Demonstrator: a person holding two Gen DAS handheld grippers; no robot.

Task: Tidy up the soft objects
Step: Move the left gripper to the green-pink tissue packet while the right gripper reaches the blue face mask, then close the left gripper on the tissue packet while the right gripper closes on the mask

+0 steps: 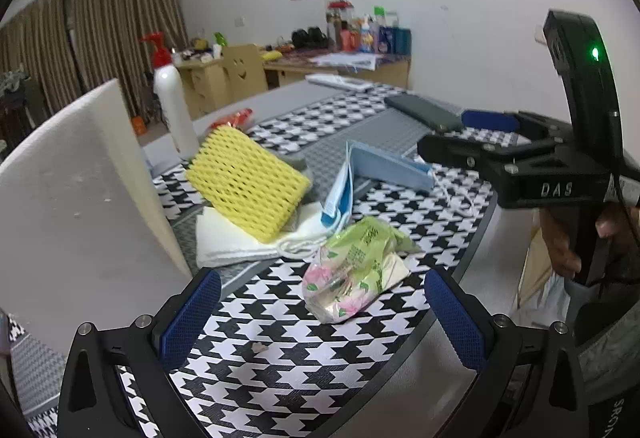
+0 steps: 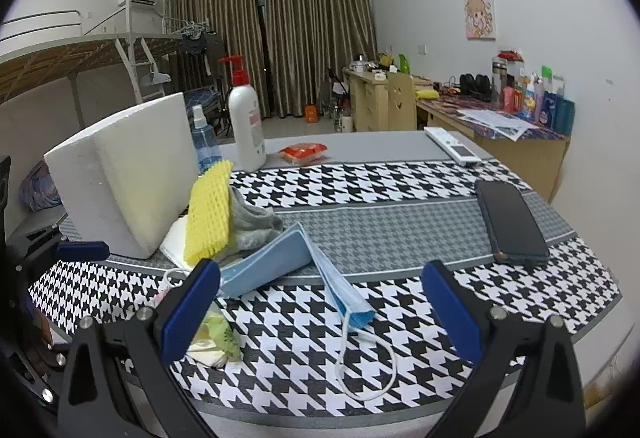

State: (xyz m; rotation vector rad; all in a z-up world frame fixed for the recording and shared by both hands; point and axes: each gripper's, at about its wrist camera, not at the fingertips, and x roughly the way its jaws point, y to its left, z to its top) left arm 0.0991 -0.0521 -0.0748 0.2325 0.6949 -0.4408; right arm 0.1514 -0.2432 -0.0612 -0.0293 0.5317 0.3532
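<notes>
Both grippers are hovering with fingers spread wide, empty — left gripper [image 1: 322,322] just before the tissue pack [image 1: 354,270], right gripper [image 2: 320,312] beside it, over the blue mask [image 2: 340,278].

I see a yellow mesh sponge [image 1: 250,182] tilted on white cloths [image 1: 224,244], blue masks [image 2: 340,278] and a crumpled tissue pack [image 1: 352,270] beside it.

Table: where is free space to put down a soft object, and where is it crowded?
Free: the grey band between the blue masks and the phone; also the checked cloth near the right gripper. Crowded: around the yellow net beside the foam block.
</notes>
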